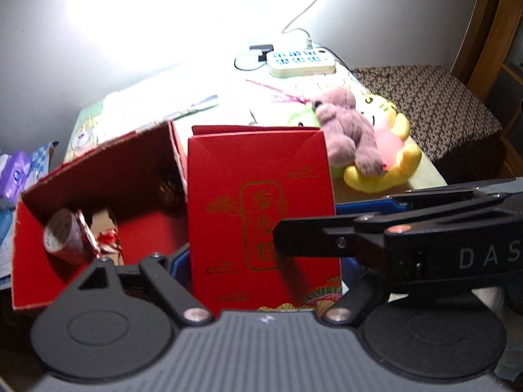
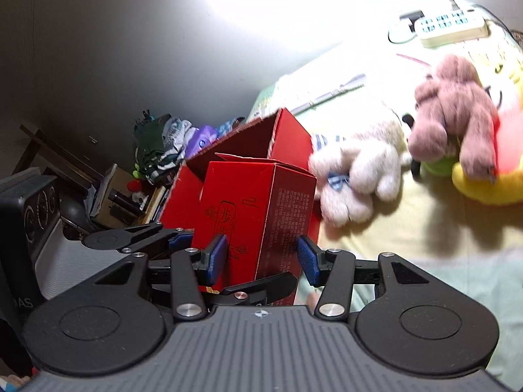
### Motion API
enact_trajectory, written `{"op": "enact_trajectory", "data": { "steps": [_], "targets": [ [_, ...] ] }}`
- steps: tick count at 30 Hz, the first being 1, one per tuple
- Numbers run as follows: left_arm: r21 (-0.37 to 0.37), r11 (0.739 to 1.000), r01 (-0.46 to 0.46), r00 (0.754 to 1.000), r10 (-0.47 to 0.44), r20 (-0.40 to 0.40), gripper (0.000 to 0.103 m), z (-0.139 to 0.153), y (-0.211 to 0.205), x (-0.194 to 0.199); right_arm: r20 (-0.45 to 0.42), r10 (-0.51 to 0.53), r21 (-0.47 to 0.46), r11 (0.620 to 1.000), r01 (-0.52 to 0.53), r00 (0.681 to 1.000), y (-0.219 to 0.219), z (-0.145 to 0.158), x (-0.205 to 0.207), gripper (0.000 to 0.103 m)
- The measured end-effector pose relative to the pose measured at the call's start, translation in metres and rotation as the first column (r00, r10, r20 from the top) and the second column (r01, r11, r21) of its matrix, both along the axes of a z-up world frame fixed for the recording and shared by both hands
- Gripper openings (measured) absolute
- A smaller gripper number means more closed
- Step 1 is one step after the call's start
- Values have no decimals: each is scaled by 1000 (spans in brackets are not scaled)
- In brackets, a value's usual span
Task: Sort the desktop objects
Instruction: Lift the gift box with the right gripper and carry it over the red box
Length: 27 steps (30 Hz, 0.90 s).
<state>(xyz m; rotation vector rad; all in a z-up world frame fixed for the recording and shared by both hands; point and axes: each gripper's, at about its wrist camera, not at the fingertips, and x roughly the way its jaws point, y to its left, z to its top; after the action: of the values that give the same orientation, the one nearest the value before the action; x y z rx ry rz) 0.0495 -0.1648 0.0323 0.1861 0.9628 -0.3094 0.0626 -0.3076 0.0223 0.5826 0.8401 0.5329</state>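
A: Where now, the red box (image 1: 261, 170)?

B: Between the left tongs (image 1: 261, 245), clamped on its two wide sides. Standing tall, just beside the open carton (image 1: 98, 176). Bottom hidden, so on the desk (image 2: 425, 228) or off it, hard to say.

A: And the right tongs (image 2: 261, 259)?

B: Around one corner of the box, a pad on each side. Pressing or not? Cannot tell.

A: How to do this well?

B: Hold it straight up. Push the same from both sides, not too hard. Easy to dent. Move both hands as one, no twisting.

A: Any bumps to watch for?

B: Carton wall close on the left, with a rough top edge. Brown bear (image 1: 346, 130) and white toy (image 2: 356, 176) near on the right. More room on the bare desk at the near side. Probably best to lift clear over the wall first if going into the carton.
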Motion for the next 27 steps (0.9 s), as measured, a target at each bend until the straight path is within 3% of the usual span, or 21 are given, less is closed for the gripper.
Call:
{"op": "enact_trajectory", "data": {
  "steps": [10, 15, 21, 27],
  "targets": [
    [-30, 999, -13, 997, 15, 72, 85, 26, 38, 40, 94, 12, -51, 999, -7, 996, 30, 36, 42, 52],
    [-97, 995, -19, 996, 27, 85, 85, 29, 73, 66, 123, 30, -108, 994, -16, 992, 55, 47, 66, 52],
    [-224, 974, -41, 998, 49, 29, 85, 5, 123, 98, 114, 76, -201, 978, -52, 991, 93, 53, 106, 52],
    [-263, 960, -93, 994, 74, -80, 85, -39, 153, 118, 42, 137, -312, 943, -117, 990, 134, 33, 138, 51]
  ]
}}
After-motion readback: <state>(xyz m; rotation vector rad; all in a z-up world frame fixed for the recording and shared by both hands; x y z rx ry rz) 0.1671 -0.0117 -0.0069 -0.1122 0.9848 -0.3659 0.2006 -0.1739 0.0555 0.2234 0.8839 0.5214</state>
